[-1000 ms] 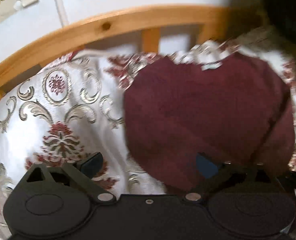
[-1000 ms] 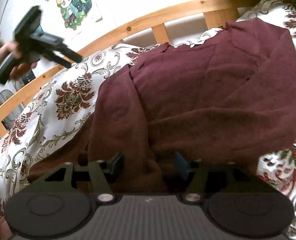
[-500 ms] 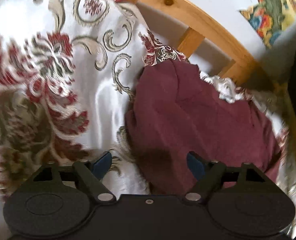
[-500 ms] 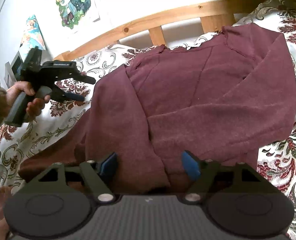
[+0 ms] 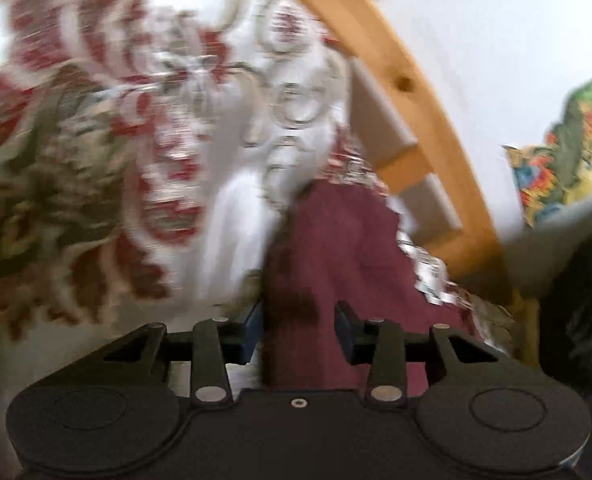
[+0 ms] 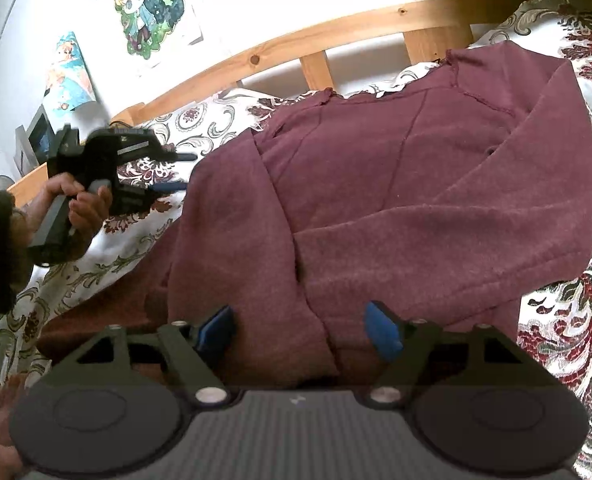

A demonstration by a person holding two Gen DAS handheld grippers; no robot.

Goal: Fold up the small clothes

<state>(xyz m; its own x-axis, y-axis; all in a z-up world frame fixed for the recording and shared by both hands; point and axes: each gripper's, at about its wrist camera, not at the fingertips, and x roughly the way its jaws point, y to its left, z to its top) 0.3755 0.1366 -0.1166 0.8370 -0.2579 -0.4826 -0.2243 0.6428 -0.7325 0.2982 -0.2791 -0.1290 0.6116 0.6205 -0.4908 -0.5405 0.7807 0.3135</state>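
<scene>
A maroon sweater (image 6: 396, 200) lies spread on the floral bedspread (image 6: 568, 320), one sleeve folded across its body. My right gripper (image 6: 300, 326) is open and empty, just above the sweater's near hem. My left gripper (image 5: 298, 330) is open, with the sweater's edge (image 5: 336, 248) between its jaws; this view is blurred. The left gripper also shows in the right wrist view (image 6: 175, 172), held in a hand at the sweater's left side, its fingers apart.
A wooden bed rail (image 6: 336, 36) runs along the far side of the bed by the white wall. Colourful posters (image 6: 147, 4) hang on the wall. The bedspread also fills the left of the left wrist view (image 5: 95, 160).
My left gripper has swung down to the sweater's left edge and narrowed its jaws around the cloth. My right gripper has opened wider and drawn back slightly.
</scene>
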